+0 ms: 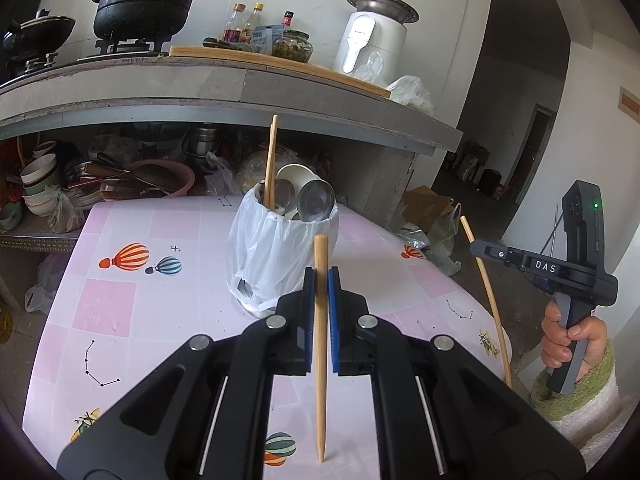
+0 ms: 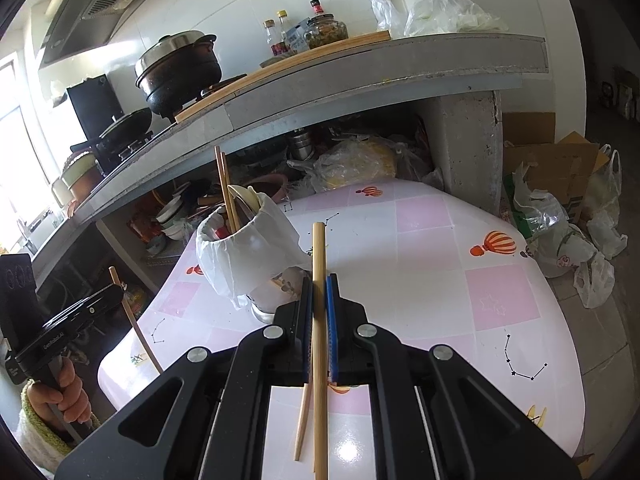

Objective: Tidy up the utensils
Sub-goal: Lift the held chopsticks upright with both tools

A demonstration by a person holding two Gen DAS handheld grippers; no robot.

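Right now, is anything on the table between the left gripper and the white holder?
No. In the left wrist view, only bare tablecloth lies between the left gripper and the bag-lined holder.

Bright daylight throughout, strongest from a blown-out window [image 2: 16, 152] at the left edge of the right wrist view. Glare on the glossy desk [image 2: 420, 280], with a hard white hotspot near the bottom centre of that view. Soft, faint shadows only; dim and murky under the counter [image 1: 224, 96]. Heavy fisheye bending of straight edges, black vignette in every corner. Sharp in the middle, slightly soft toward the rims.
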